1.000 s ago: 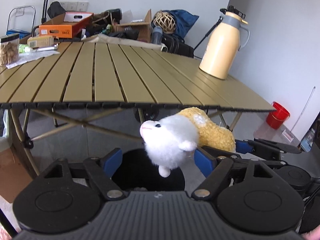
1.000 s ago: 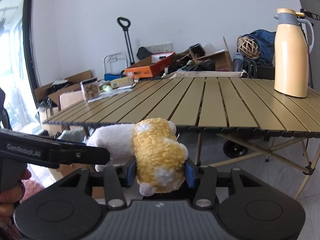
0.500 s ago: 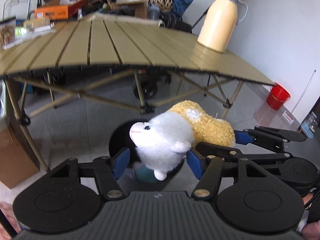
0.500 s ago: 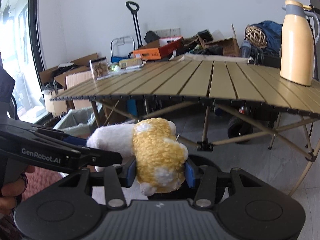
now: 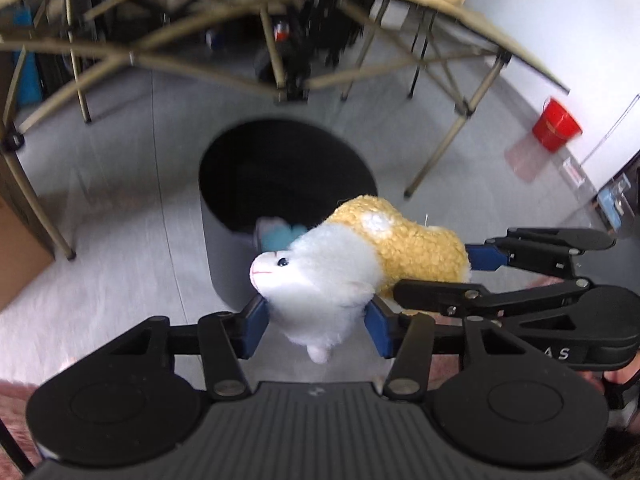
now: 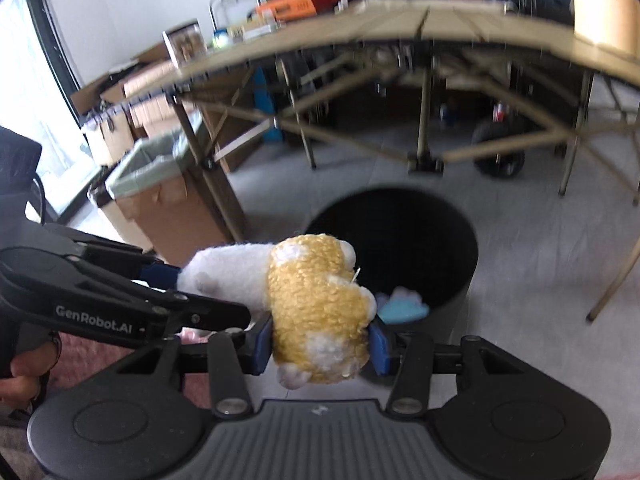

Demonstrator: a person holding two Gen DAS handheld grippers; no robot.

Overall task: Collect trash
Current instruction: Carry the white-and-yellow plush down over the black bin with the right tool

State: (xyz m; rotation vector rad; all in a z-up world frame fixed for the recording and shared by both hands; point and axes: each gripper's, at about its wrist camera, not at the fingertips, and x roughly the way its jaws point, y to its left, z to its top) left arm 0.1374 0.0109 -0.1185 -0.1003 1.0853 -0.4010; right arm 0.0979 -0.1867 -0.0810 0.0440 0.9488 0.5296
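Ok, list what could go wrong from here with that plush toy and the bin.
1. The plush toy hangs over the near rim of the black bin, not its middle; released now, it may catch the rim or land on the floor.
2. Both grip it: the left hand-held gripper, jaws closing on the white head, and the right hand-held gripper on the yellow body. Uneven release could swing it aside.
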